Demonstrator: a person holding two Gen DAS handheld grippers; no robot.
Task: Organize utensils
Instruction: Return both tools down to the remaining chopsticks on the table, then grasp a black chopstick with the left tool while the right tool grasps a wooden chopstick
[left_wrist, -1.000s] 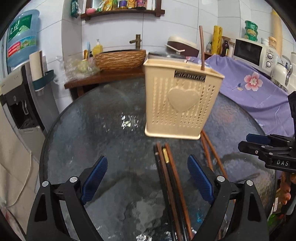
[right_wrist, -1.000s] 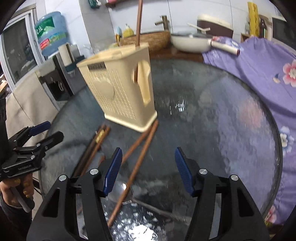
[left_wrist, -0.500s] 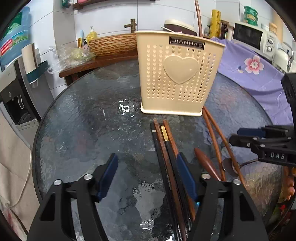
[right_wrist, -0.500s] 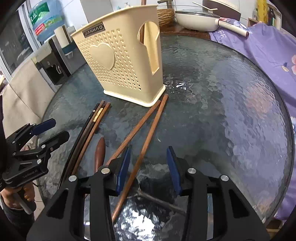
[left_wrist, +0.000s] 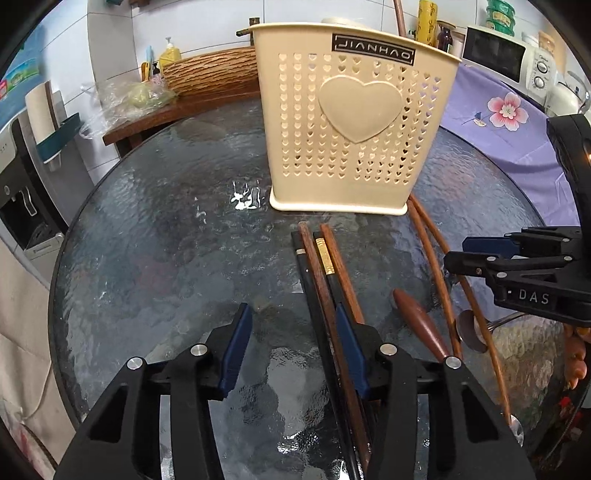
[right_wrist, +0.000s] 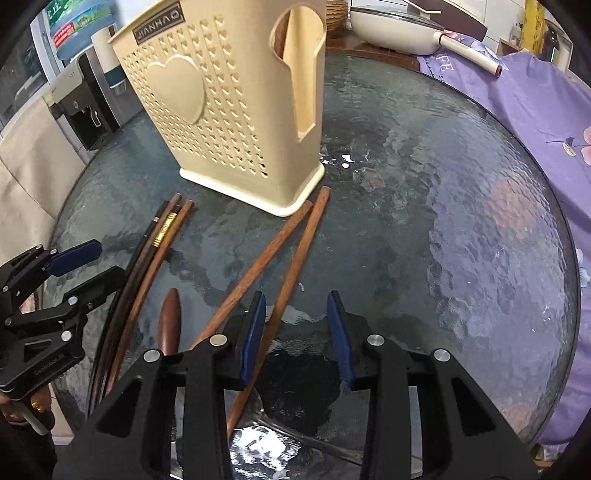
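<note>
With both jaws closing on nothing, centre your left hand-held gripper (left_wrist: 291, 349) over the dark chopsticks (left_wrist: 314, 291) and your right hand-held gripper (right_wrist: 297, 338) over the brown pair (right_wrist: 291, 254) near the tabletop's (right_wrist: 461, 221) front edge.

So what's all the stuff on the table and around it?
holder: one, cream, upright on the table
table: one, dark round glass
dark chopsticks: bundle, black and brown, in front of the holder
brown chopsticks: two, by the holder's corner
wooden handle: one, reddish brown, between the chopsticks
spoon: one, silver, near the table's edge
cloth: one, purple, flowered
left gripper: closing, empty
right gripper: closing, empty
</note>
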